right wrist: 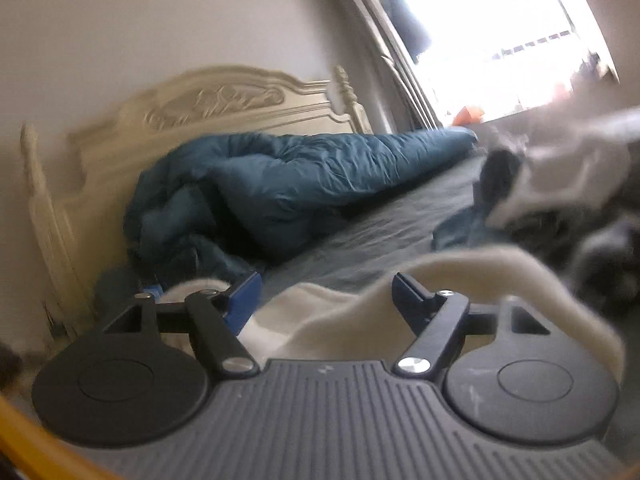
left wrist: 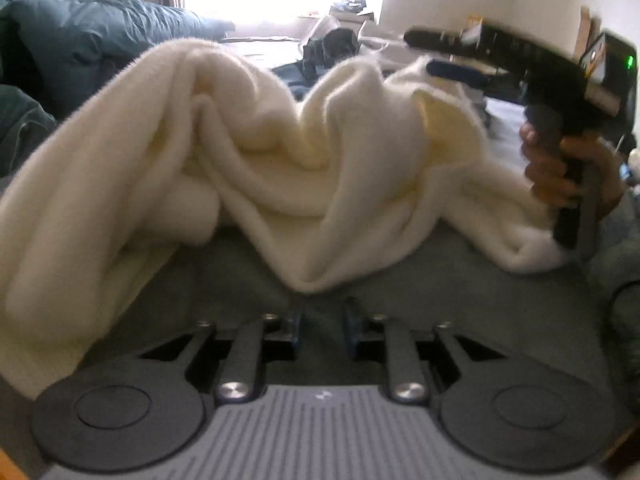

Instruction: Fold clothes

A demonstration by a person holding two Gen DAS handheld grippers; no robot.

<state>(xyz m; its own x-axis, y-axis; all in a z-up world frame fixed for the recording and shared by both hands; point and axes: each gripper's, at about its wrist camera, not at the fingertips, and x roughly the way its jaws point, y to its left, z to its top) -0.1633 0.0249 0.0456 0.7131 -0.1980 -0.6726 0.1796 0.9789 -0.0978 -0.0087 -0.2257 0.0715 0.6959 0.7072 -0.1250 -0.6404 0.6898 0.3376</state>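
- The cream fleece garment (left wrist: 280, 152) was bunched up in big rumpled folds on the grey bed sheet (left wrist: 440, 312), one low fold dipping down just ahead of our left gripper (left wrist: 322, 322).
- Our left gripper's fingers (left wrist: 294, 322) sat fairly narrow, with a gap between them and nothing in it; the fleece tip hung just past the tips, not pinched as far as we could see.
- Our right gripper (right wrist: 326, 292) had its fingers (right wrist: 248, 292) spread wide, the cream fabric lying loose between them and draped over the right one, but the pads weren't pressing on it.
- From the left wrist view we could see the right gripper up over the far right end of the fleece, with a hand (left wrist: 560, 168) wrapped around its handle.
- Further out: a teal duvet (right wrist: 280, 184) heaped against a cream carved headboard (right wrist: 200, 100), a blurry pile of other clothes (right wrist: 560, 184) on the bed, and a bright window (right wrist: 500, 40) behind it all.
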